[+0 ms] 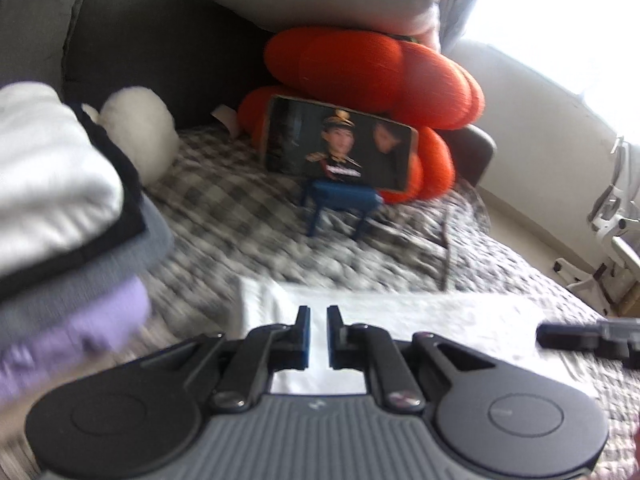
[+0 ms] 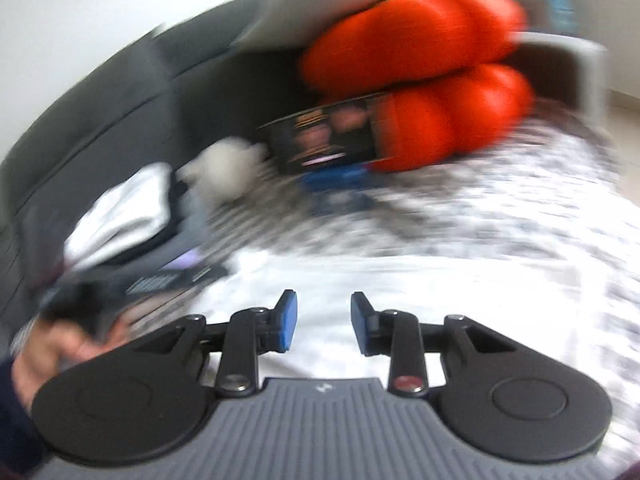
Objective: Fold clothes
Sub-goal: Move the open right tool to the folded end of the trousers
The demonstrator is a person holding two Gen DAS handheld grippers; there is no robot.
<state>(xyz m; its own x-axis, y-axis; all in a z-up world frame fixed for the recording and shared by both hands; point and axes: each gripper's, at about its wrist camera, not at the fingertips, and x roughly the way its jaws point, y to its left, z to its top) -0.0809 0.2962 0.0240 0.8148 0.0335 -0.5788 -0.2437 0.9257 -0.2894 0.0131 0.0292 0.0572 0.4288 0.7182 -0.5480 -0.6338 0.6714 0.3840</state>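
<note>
One folded white garment [image 1: 400, 320] lies on the checked bedcover [image 1: 248, 232], just ahead of both grippers. The left gripper [image 1: 318, 338] has its fingers slightly parted, gripping nothing; the right gripper [image 2: 324, 322] stands wider, empty. One stack of four folded clothes [image 1: 60, 216] sits left.

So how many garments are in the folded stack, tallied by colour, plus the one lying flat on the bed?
White, top of the stack: 1
Black: 1
Grey: 1
Lilac, bottom: 1
White garment lying flat in front of the grippers: 1
Total: 5 visible
</note>
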